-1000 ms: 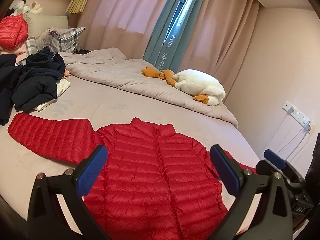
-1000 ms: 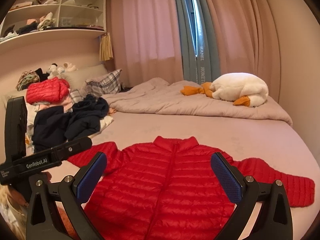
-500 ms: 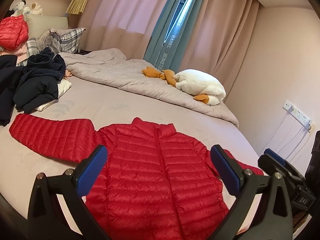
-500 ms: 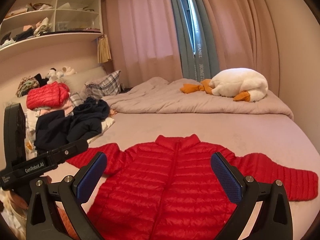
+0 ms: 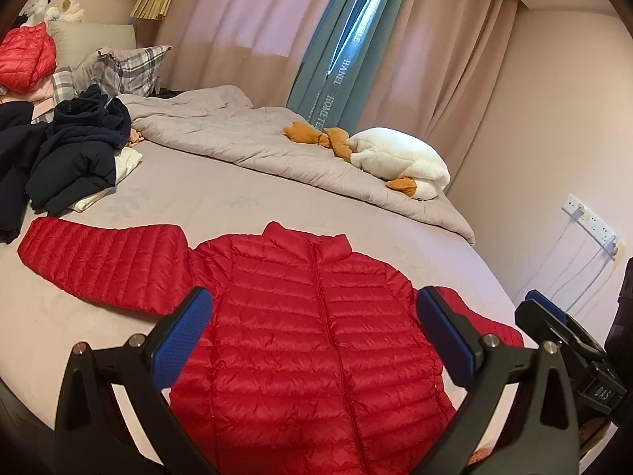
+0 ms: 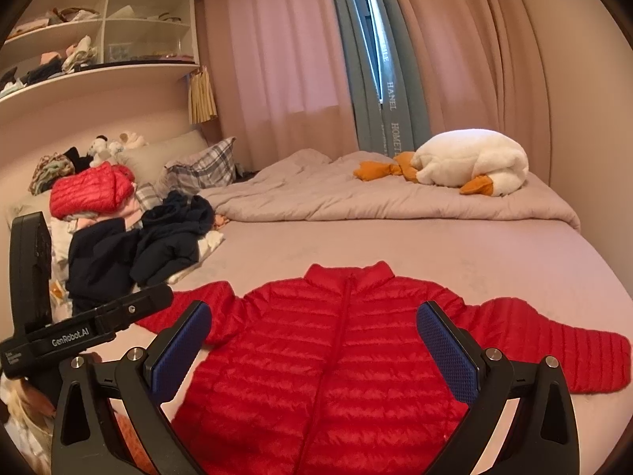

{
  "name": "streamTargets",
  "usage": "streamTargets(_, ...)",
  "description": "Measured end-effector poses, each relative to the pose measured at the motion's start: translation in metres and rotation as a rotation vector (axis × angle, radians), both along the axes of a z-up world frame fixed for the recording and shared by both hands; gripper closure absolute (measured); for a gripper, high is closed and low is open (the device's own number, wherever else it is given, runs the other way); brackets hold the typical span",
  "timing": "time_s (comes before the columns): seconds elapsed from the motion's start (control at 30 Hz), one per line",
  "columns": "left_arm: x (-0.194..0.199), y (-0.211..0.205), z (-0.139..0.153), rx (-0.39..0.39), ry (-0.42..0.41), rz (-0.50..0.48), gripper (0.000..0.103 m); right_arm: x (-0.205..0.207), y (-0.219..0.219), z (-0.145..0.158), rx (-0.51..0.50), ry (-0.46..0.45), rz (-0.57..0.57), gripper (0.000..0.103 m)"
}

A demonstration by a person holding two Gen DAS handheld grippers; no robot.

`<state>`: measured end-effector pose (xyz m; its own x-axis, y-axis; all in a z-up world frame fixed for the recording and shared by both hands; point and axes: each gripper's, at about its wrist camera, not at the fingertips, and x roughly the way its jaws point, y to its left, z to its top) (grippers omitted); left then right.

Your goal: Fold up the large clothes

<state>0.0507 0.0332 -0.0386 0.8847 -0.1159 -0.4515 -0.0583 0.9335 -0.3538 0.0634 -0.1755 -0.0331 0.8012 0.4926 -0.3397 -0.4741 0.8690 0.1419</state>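
Soft, warm daylight is admitted through the gap between the curtains (image 5: 348, 35), only faint shadows are cast, and straight lines are bent by fisheye distortion towards dark, vignetted corners.

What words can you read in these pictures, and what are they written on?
"GenRobot.AI": on the left gripper's black body.
"HANEL HOMETE...": down the teal curtain; the rest is cut off.
"DAS": on the right gripper's body.
Small print beside "GenRobot.AI": too small to read.
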Motion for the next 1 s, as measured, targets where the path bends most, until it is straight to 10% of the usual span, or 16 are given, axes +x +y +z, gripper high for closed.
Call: streamTargets(1.0, -0.007, 0.018, -0.015, -0.071, 0.166, 0.122, 0.001, 0.002, -0.007, 0.002, -0.002, 0.091, -0.013, 0.0)
